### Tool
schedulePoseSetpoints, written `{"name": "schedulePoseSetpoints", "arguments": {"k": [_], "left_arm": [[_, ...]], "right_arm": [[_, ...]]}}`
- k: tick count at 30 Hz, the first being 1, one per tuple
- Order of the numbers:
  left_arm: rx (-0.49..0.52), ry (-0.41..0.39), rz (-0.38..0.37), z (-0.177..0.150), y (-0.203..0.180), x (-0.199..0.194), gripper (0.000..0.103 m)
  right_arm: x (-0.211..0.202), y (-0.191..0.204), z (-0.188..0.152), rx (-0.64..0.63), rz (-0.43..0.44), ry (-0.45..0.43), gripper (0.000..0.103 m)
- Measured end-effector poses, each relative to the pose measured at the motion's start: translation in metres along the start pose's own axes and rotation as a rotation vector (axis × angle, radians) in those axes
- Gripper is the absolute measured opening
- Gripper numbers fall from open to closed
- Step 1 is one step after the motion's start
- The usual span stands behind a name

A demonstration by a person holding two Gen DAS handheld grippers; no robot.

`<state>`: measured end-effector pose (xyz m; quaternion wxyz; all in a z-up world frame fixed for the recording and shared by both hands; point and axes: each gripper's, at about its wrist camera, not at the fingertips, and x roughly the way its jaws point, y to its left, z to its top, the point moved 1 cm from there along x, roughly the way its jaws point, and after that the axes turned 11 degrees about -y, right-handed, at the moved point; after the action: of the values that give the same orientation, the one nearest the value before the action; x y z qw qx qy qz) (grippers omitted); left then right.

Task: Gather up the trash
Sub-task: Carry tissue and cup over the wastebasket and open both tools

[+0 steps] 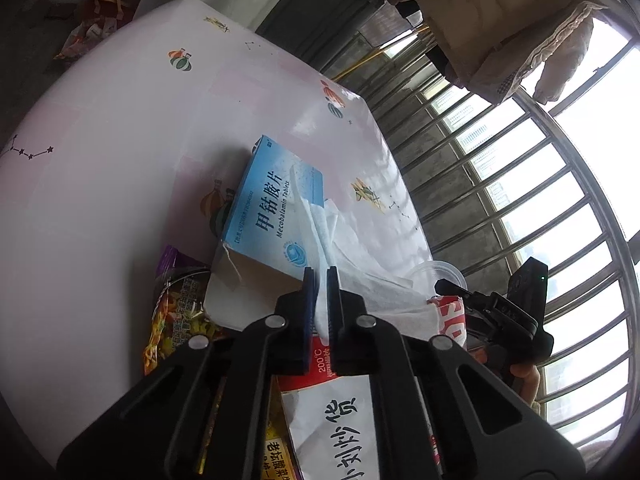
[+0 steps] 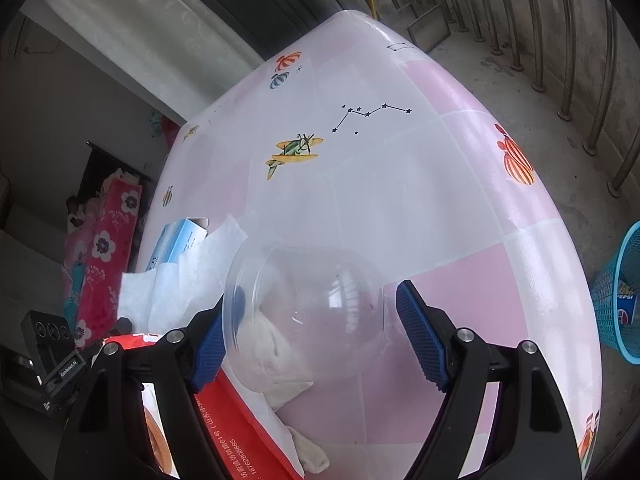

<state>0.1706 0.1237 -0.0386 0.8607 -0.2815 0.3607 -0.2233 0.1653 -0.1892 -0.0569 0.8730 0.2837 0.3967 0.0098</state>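
In the left wrist view my left gripper [image 1: 320,278] is shut on a white tissue [image 1: 352,248] that drapes over a blue medicine box [image 1: 272,208] on the pink table [image 1: 120,140]. A yellow and purple snack wrapper [image 1: 172,312] and a red and white paper bag [image 1: 332,408] lie beneath it. In the right wrist view my right gripper [image 2: 316,304] stands open around a clear plastic cup [image 2: 308,300] lying on its side. The cup's rim overlaps the left pad, and a small gap separates it from the right pad. The tissue [image 2: 180,284] and the box [image 2: 180,244] lie to the left.
A crumpled white tissue [image 2: 280,360] and the red bag [image 2: 236,416] lie under the cup. A blue mesh bin [image 2: 616,300] holding a Pepsi item stands on the floor at the right. Window bars [image 1: 500,184] run behind the table.
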Motion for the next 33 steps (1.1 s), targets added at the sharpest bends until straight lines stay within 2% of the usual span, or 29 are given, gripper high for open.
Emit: {"name": "schedulePoseSetpoints", "arguments": {"k": [3,7,13,19,23,28,33], "left_arm": [[0.024,-0.015,-0.017,0.002,-0.006,-0.003,0.000],[0.053,-0.035,-0.036,0.005,-0.015,-0.005,0.000],[0.083,-0.072,-0.062,0.010,-0.027,-0.011,0.000],[0.116,-0.098,-0.101,0.021,-0.047,-0.017,0.000],[0.172,-0.113,-0.144,0.032,-0.075,-0.024,0.000],[0.261,-0.110,-0.233,0.045,-0.129,-0.028,0.000],[0.366,-0.056,-0.344,0.044,-0.200,-0.019,0.000]], "right_arm": [[-0.001,0.001,0.000,-0.015,-0.005,-0.006,0.076],[0.000,-0.003,-0.001,0.009,0.003,0.002,0.065],[-0.005,-0.009,0.000,0.036,0.006,-0.023,0.063],[-0.024,-0.013,0.007,0.056,0.018,-0.084,0.061],[-0.047,-0.020,0.014,0.082,0.036,-0.146,0.061],[-0.091,-0.040,0.022,0.128,0.036,-0.253,0.060],[-0.149,-0.089,0.023,0.223,-0.018,-0.392,0.060]]}}
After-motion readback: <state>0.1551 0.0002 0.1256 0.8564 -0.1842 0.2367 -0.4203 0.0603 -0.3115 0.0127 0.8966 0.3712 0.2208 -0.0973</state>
